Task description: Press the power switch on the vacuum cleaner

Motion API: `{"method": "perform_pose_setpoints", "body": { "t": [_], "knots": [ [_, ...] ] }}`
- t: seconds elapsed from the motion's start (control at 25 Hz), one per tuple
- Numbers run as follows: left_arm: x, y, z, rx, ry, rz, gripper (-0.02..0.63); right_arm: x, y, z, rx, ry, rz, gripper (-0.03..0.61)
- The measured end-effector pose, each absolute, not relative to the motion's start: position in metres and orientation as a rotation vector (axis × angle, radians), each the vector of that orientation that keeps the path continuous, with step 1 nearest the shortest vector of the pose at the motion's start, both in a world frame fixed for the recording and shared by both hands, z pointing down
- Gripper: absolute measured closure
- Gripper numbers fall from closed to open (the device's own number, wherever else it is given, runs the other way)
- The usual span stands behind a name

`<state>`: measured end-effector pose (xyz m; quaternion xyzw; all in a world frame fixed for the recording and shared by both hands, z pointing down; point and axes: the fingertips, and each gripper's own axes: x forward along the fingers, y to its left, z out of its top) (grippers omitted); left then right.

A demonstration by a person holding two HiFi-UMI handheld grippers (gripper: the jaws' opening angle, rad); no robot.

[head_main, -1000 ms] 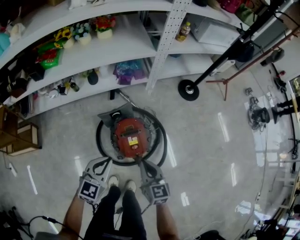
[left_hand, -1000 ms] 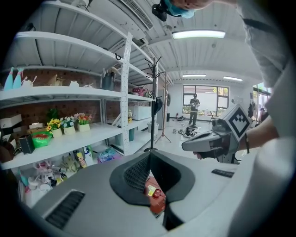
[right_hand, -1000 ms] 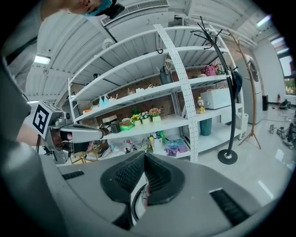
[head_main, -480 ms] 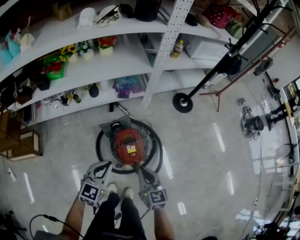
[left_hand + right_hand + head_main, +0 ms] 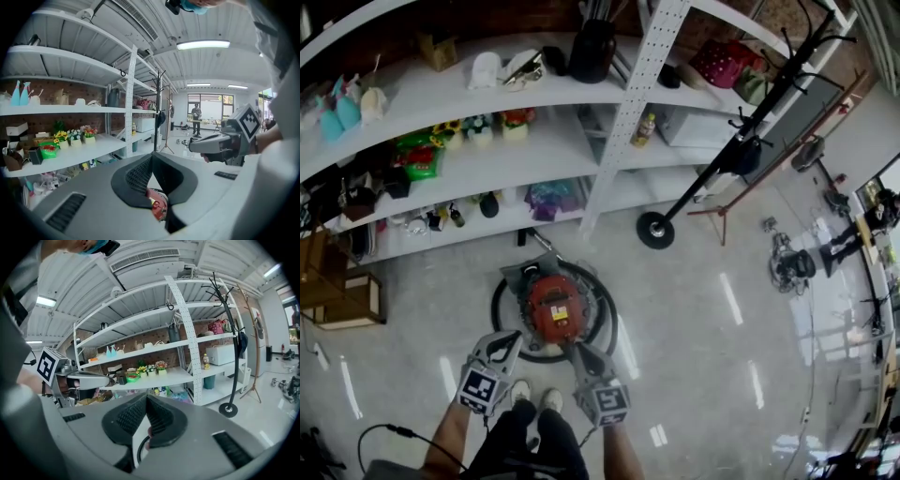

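The red round vacuum cleaner [image 5: 551, 307] stands on the floor with its black hose [image 5: 499, 305] coiled around it, just in front of the person's shoes [image 5: 534, 396]. My left gripper [image 5: 502, 343] is shut and empty, above the hose's near-left side. Also shut and empty, my right gripper [image 5: 578, 352] points at the vacuum's near edge; whether it touches is unclear. In the left gripper view the jaws [image 5: 151, 158] meet, and a bit of the red vacuum [image 5: 158, 206] shows below them. The right gripper view has its jaws [image 5: 146, 398] closed tip to tip.
White shelves [image 5: 534, 103] with flowers, bottles and bags run behind the vacuum. A black coat stand's base [image 5: 655, 230] sits on the floor to the right. A wooden crate [image 5: 337, 300] is at the left, camera gear [image 5: 792, 265] at the far right, a cable [image 5: 384, 431] at lower left.
The head view has pulled up and back, so the vacuum and floor look smaller. Both grippers have stayed shut and have risen with it, keeping near the vacuum's near edge.
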<state>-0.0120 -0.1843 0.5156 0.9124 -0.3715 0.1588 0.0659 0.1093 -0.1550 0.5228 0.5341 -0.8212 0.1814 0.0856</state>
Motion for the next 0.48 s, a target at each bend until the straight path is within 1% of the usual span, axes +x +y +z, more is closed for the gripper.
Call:
{"method": "perform_pose_setpoints", "body": {
  "t": [0.48],
  "knots": [
    [-0.012,-0.169,0.44,2.822,-1.118,0.431,0.606,0.097,-0.134,0.461,1.607,-2.481,0.524,0.566]
  ]
}}
